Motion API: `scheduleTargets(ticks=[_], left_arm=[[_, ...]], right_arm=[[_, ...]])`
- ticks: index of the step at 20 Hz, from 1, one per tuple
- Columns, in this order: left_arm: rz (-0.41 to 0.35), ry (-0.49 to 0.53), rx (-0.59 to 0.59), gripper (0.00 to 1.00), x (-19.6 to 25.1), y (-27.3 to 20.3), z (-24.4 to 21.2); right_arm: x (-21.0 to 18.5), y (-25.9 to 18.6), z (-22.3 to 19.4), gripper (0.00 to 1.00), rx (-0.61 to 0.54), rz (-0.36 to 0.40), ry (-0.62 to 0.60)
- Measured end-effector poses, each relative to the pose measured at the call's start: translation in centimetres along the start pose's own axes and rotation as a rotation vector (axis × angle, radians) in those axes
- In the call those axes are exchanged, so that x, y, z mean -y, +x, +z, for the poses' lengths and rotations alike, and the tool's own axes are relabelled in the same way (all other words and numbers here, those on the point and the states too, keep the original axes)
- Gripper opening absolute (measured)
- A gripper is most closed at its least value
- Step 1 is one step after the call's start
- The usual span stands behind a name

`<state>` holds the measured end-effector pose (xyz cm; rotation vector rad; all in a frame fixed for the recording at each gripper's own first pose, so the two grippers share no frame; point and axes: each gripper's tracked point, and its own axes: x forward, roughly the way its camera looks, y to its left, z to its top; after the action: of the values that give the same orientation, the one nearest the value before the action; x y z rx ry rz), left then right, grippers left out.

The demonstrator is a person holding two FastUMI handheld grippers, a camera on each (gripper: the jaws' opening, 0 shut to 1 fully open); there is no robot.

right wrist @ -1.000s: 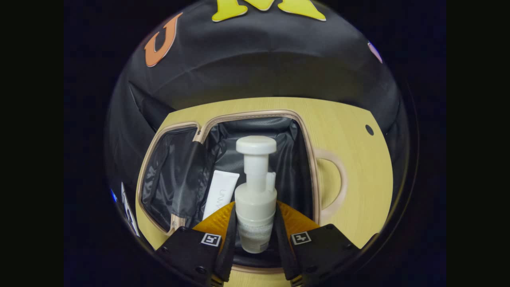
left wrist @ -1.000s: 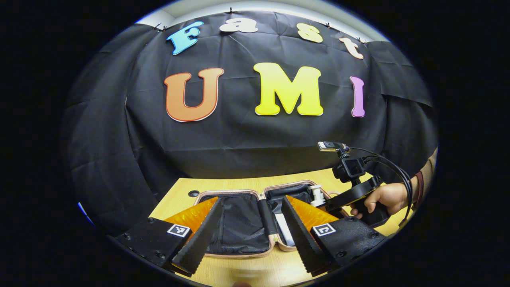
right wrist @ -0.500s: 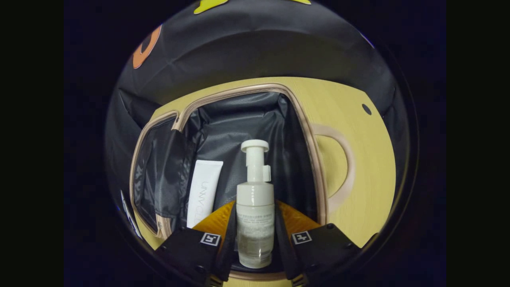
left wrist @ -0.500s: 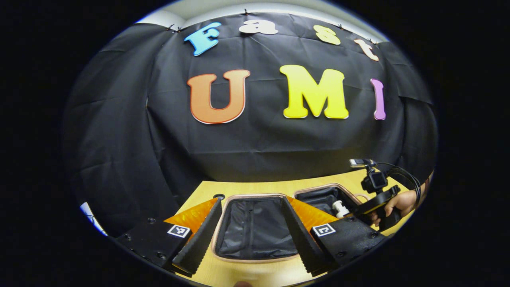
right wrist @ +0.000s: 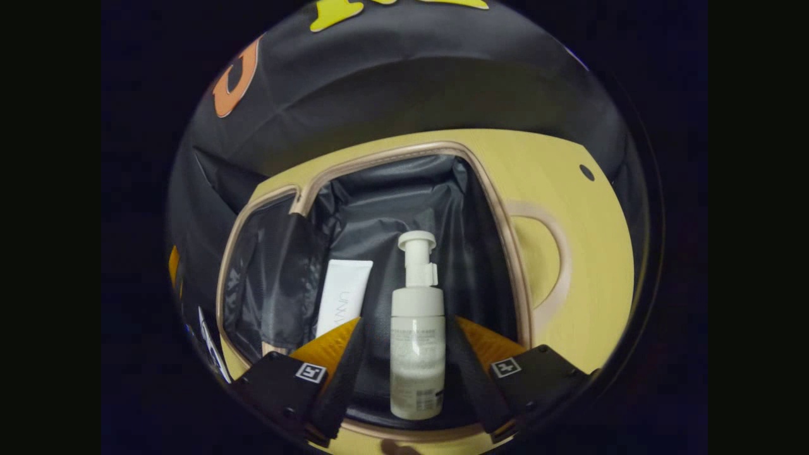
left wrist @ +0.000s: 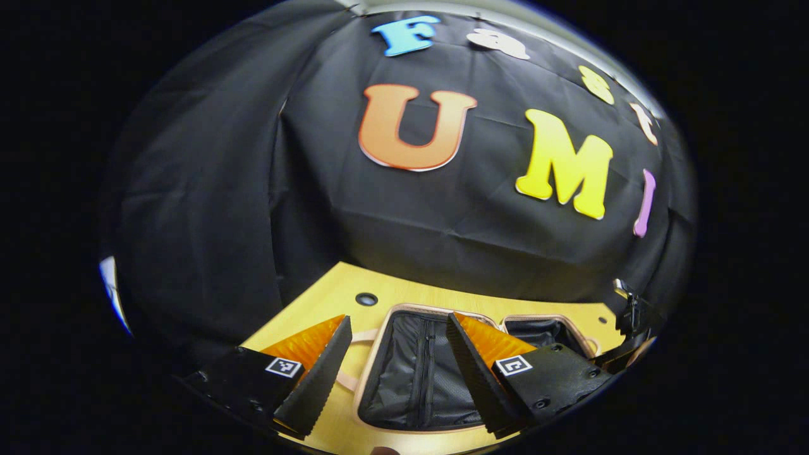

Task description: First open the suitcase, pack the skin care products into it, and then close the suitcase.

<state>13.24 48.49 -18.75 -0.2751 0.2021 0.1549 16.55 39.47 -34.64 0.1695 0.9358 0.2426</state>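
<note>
The right gripper point(right wrist: 404, 370) has just let go of the pump bottle point(right wrist: 416, 341): half a second ago its fingers pressed on the bottle's sides, and now they stand spread with a gap on either side, holding nothing. The bottle lies in the dark-lined main half of the open suitcase point(right wrist: 486, 189), pump head pointing toward the far wall, just beside the white tube point(right wrist: 344, 297) that lies to its left. Both skin care products in sight are therefore inside the case, so the packing step looks finished, or close to it; I cannot tell from these views whether any other product waits elsewhere. The left gripper point(left wrist: 398, 370) is wide open and empty, and its view has swung to the left since a second ago: it now looks down over the lid half of the suitcase point(left wrist: 411, 373) with its mesh pocket and zip, which lies flat on the wooden counter point(left wrist: 328, 297), while the right gripper sits small at the far right edge. By my judgement that puts the left gripper in place to take the lid's rim and fold it over, once the right gripper has drawn back out of the case.
</note>
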Motion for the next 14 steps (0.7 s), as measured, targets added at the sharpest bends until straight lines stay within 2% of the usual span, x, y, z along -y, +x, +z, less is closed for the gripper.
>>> scheduleTargets(ticks=[2, 3, 4, 5, 6, 7, 10, 11, 12, 14], left_arm=[[0.002, -0.095, -0.039, 0.96, -1.5, 0.9, -1.6], [0.001, -0.136, -0.059, 0.97, -2.2, 1.5, -2.5], [0.002, -0.18, -0.071, 0.98, -2.9, 2.0, -3.2], [0.004, -0.236, -0.082, 0.97, -3.7, 2.6, -4.0], [0.003, -0.305, -0.095, 0.98, -4.4, 2.9, -4.6], [0.0, -0.394, -0.101, 0.98, -5.1, 3.2, -5.3], [0.005, -0.681, -0.115, 0.97, -7.8, 3.8, -7.0], [0.019, -0.747, -0.105, 1.0, -8.9, 4.1, -7.4], [0.016, -0.798, -0.095, 0.96, -9.5, 4.3, -7.4], [0.008, -0.864, -0.11, 0.96, -10.2, 4.3, -8.4]], right_arm=[[0.1, -2.7, 0.9, 0.81, 0.06, -0.007, -0.049], [0.0, -4.2, 1.3, 0.77, 0.093, 0.0, -0.069], [0.0, -6.0, 1.6, 0.82, 0.123, 0.004, -0.094], [-0.1, -7.7, 1.5, 0.78, 0.145, 0.01, -0.125], [0.0, -9.6, 1.3, 0.81, 0.167, 0.01, -0.159], [0.1, -11.1, 0.9, 0.77, 0.188, 0.011, -0.194], [0.5, -15.6, -1.4, 0.77, 0.227, 0.02, -0.271], [0.8, -16.9, -2.4, 0.81, 0.227, 0.026, -0.28], [1.3, -18.1, -3.2, 0.81, 0.223, 0.028, -0.276], [1.9, -19.8, -4.6, 0.82, 0.219, 0.035, -0.256]])
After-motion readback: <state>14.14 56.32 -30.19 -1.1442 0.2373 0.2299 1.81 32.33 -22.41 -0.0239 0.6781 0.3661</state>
